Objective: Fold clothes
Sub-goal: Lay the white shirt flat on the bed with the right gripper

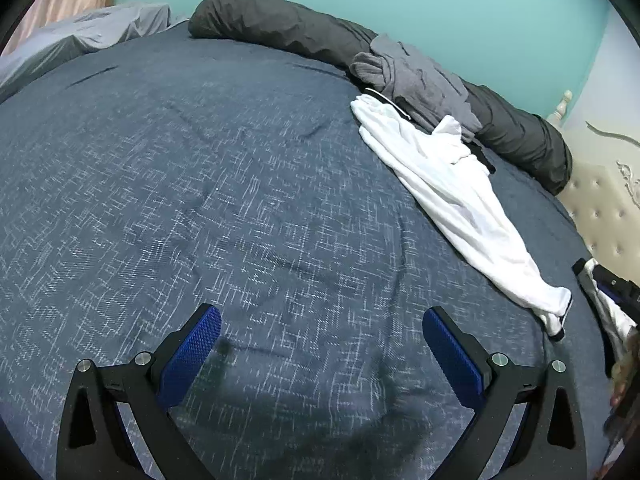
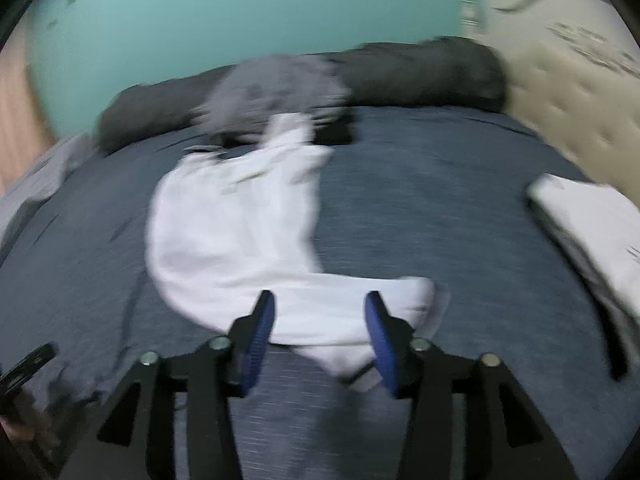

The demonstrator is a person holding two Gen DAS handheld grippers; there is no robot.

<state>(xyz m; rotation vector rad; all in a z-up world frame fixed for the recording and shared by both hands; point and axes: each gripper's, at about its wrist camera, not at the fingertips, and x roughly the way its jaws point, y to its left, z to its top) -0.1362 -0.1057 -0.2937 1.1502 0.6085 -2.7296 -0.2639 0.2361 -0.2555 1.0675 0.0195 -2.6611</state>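
Note:
A long white garment [image 1: 452, 184] lies crumpled on the blue bed cover [image 1: 200, 200], running from the back down to a dark-trimmed end [image 1: 558, 316] at the right. In the blurred right wrist view this white garment [image 2: 232, 224] curves toward me. Its near end lies between and under the spread fingers of my right gripper [image 2: 320, 298], whose pads do not press on it. My left gripper [image 1: 322, 314] stands wide open above bare cover, well left of the garment, with nothing in it.
A crumpled grey garment [image 1: 420, 80] rests on a long dark bolster [image 1: 280, 24] along the teal wall. A folded white piece [image 2: 588, 216] lies at the right of the bed. The tufted beige headboard [image 1: 600, 200] bounds the right side, and grey pillows [image 1: 80, 36] lie far left.

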